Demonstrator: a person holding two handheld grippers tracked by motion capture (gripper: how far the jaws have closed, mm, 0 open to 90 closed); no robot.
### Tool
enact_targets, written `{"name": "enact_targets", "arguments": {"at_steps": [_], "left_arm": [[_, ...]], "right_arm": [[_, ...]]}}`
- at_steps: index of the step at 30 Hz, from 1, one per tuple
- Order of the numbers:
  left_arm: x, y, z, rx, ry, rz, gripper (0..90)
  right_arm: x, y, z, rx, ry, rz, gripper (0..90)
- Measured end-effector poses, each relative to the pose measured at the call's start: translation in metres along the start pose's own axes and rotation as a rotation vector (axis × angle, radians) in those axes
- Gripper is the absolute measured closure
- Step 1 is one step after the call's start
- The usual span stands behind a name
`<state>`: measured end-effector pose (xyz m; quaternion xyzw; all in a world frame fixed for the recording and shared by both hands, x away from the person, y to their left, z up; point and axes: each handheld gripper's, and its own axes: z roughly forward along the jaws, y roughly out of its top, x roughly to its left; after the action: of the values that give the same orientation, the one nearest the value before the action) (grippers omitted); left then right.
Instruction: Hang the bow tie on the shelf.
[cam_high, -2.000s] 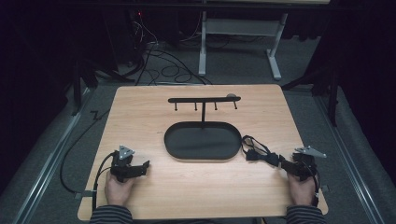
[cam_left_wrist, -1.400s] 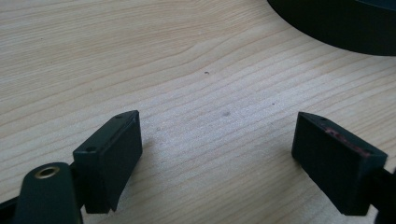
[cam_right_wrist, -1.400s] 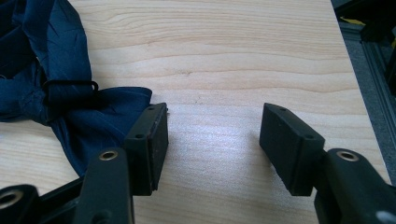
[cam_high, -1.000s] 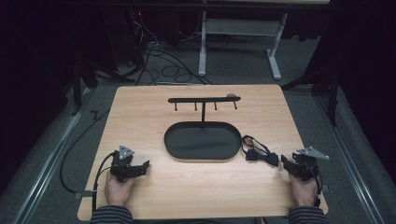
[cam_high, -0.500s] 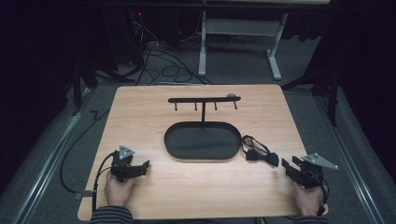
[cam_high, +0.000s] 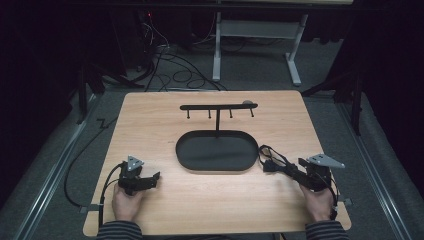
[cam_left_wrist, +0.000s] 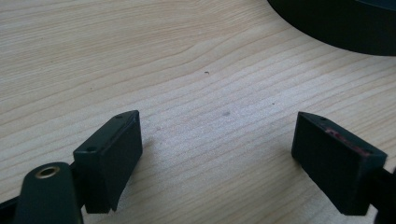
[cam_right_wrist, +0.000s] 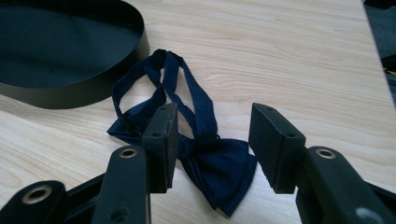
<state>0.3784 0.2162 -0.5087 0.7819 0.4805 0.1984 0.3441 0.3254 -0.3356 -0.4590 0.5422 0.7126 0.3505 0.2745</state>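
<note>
A navy bow tie (cam_right_wrist: 219, 163) with its looped strap lies flat on the wooden table, just right of the black oval tray (cam_right_wrist: 70, 91). My right gripper (cam_right_wrist: 212, 140) is open, with its jaws either side of one wing of the bow but not clamped on it. From above, the bow tie (cam_high: 270, 162) sits between the tray (cam_high: 186, 159) and the right gripper (cam_high: 295, 172). My left gripper (cam_high: 155, 178) rests at the front left, also open. In its own view the left gripper (cam_left_wrist: 217, 149) has only bare wood between its jaws.
A black stand with a crossbar and several small hooks (cam_high: 218, 106) rises from the tray's far end. The tray's wall (cam_left_wrist: 336, 28) lies ahead of the left gripper. Dark floor with cables and a desk frame (cam_high: 255, 45) lies beyond the table.
The right gripper drew back toward the front right corner, then came forward again so its jaws now straddle the bow tie. The left gripper and the bow tie have stayed put.
</note>
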Motion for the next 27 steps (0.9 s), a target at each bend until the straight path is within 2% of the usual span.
{"name": "enact_targets", "arguments": {"at_steps": [12, 19, 27], "left_arm": [[0.000, 0.000, 0.000, 0.001, 0.000, 0.001, 16.7], [0.000, 0.000, 0.000, 0.001, 0.000, 0.002, 16.7], [0.000, 0.000, 0.000, 0.001, 0.000, 0.002, 16.7]], "right_arm": [[0.003, 0.012, 0.015, 0.032, 0.023, -0.025, 54.5], [0.007, 0.017, 0.026, 0.057, 0.019, -0.053, 54.1], [0.007, 0.016, 0.039, 0.094, 0.016, -0.061, 54.0]]}}
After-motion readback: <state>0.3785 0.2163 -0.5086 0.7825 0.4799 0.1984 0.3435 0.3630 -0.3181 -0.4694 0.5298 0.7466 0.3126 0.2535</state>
